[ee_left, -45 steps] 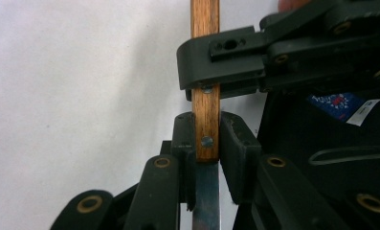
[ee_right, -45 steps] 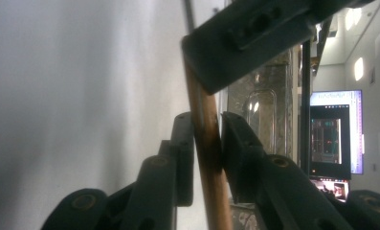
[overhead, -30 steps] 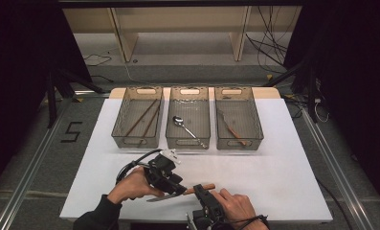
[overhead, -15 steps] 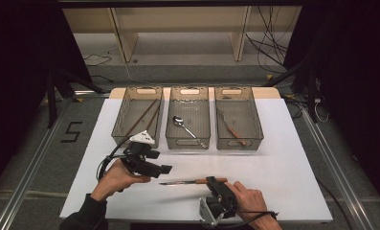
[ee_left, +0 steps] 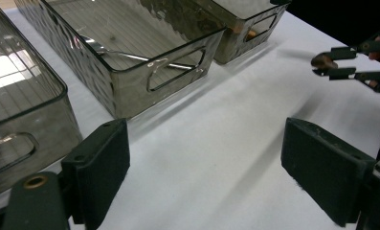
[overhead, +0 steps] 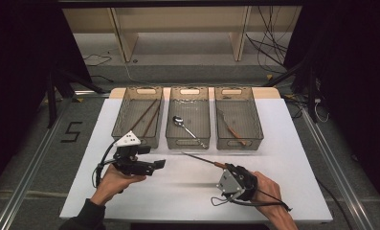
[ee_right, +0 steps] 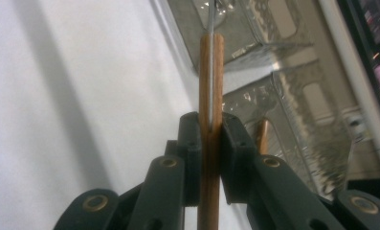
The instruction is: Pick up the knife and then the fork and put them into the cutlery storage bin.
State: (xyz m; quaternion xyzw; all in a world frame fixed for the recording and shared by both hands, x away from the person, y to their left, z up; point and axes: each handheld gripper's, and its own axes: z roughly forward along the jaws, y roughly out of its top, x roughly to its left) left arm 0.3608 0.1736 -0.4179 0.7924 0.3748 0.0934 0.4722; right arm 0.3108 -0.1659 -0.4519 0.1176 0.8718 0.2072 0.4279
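Right gripper [overhead: 222, 168], nearest the table's front edge: jaws clamped on the wooden handle of a knife [overhead: 200, 159], blade pointing up-table toward the bins and carried clear of the white table [overhead: 283, 158]. The grip sits low on the handle, presumably so the blade end can lead into a bin. In the right gripper view the handle [ee_right: 210, 96] stands upright between the pads; the blade tip is blurred against the bin wall.

Left gripper [overhead: 160, 163]: its jaws have just been opening and stand wide, nothing between them. It hangs over bare table just short of the bins, judged to have handed the knife over.

Beyond, three clear bins in a row: the left bin [overhead: 122, 120] with sticks, likely chopsticks; the middle bin [overhead: 171, 125] with a spoon [overhead: 187, 129]; the right bin [overhead: 259, 125] with a wooden-handled utensil [overhead: 230, 127], likely another knife, which makes this bin the probable destination. The textured walls obscure the contents.
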